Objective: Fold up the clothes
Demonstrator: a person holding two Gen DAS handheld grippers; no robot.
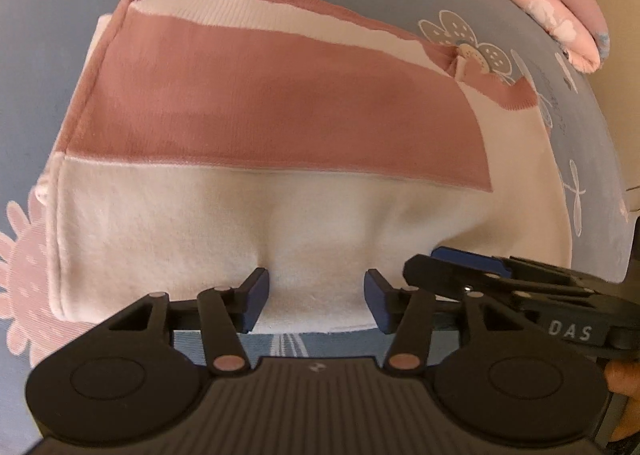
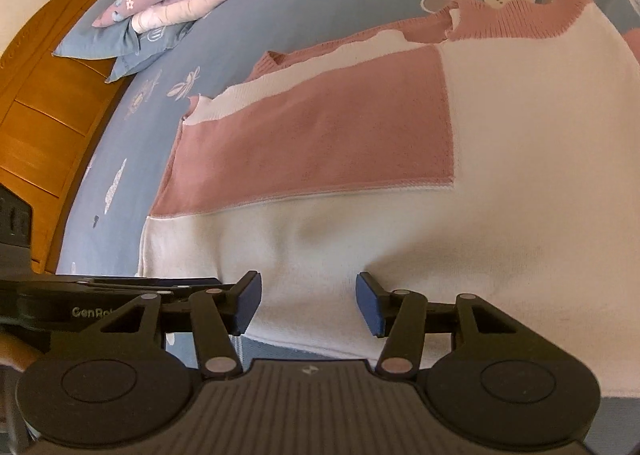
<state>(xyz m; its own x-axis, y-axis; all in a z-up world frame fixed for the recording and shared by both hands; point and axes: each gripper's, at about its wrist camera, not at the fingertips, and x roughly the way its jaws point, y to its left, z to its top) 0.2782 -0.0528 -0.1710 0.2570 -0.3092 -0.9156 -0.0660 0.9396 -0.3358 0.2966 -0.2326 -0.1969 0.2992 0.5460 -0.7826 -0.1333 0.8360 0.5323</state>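
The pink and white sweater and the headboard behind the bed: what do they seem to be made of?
Sweater: apparently soft matte knit fabric; fine ribbing shows along its pink edges. Headboard: looks like orange-brown wood with a smooth, slightly glossy finish and panel lines; solid or veneer, I cannot tell.

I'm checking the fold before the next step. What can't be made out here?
- Sweater's near hem: left wrist view, hidden behind the left gripper.
- Sweater's right side: right wrist view, cut off by the picture edge.
- Layers underneath: hidden by the top layer in both views.
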